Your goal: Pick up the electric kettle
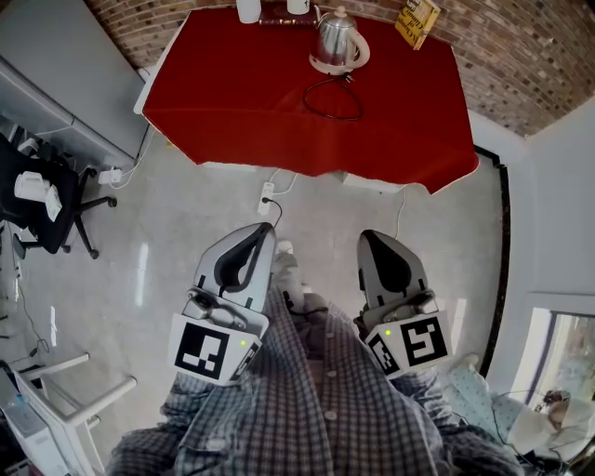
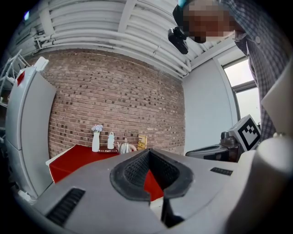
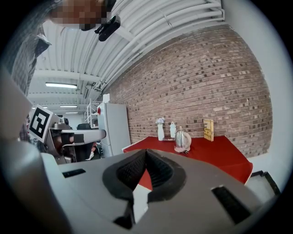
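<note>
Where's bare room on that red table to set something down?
Bare: the near half of the table, this side of the cord, and left of the kettle. Crowded: back edge, by the vase and yellow box.

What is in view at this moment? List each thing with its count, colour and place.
table: one, red cloth, against the brick wall
kettle: one, silver on a pale base, far middle of the table
cord: one, black, looped on the table just nearer than the kettle
box: one, yellow, table's far right corner
vase: one, white with flowers, table's far left
bottle: one, white, beside the vase
chair: one, black, floor at left
power strip: one, white, floor by the table's near edge
cabinet: one, white, left of the table
shirt: one, checked, the person's
left gripper: grey, jaws shut, empty, short of the table
right gripper: grey, jaws shut, empty, short of the table
</note>
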A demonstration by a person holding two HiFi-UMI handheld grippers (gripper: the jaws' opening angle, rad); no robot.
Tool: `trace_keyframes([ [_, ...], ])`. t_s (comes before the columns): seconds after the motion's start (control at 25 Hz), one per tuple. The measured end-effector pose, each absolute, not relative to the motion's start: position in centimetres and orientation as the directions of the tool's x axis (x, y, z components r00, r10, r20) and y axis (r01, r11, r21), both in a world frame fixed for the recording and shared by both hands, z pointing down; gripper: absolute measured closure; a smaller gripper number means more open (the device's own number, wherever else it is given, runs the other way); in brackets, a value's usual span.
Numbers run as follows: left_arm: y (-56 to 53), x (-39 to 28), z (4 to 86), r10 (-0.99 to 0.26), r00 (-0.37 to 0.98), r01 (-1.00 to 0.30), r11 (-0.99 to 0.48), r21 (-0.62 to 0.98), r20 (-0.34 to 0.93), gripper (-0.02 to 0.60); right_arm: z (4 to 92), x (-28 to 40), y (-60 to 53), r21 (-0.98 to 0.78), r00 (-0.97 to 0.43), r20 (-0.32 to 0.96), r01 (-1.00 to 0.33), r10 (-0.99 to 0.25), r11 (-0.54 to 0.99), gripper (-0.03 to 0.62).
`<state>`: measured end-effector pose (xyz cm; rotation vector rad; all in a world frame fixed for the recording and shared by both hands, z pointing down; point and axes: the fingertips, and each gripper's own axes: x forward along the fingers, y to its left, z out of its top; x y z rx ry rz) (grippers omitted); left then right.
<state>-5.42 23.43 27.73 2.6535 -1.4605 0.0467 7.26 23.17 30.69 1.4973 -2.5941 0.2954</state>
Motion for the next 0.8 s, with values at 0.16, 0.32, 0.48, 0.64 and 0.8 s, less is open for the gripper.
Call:
trace_keyframes([
  [0.16,22.6,-5.5,27.9,-0.84,0.536,-0.844,-0.53,0.085,0.085,0.578,30.8,7.2,22.7,-0.11,-0.489,0.213,-0.872,-0.846,0.477,0.589],
  [0.32,21.7,-5.3,27.7,-0.833,0.551,-0.826,-0.534,0.182,0.056,0.578,31.0,7.9,22.3,-0.108,-0.473,0.214,-0.881,-0.855,0.46,0.589],
  [0.48,20.0,-5.2,27.8,-0.824,0.564,-0.814,-0.545,0.201,0.054,0.578,31.4,8.6,21.1,-0.114,-0.452,0.228,-0.892,-0.862,0.438,0.589],
  [0.64,18.7,-3.4,27.9,-0.781,0.62,-0.782,-0.607,0.139,0.076,0.578,31.7,8.6,19.9,-0.126,-0.436,0.25,-0.9,-0.865,0.418,0.589],
  [0.8,17.3,-2.2,27.9,-0.757,0.649,-0.756,-0.632,0.169,0.07,0.578,31.5,9.0,18.9,-0.117,-0.422,0.242,-0.906,-0.873,0.406,0.589],
])
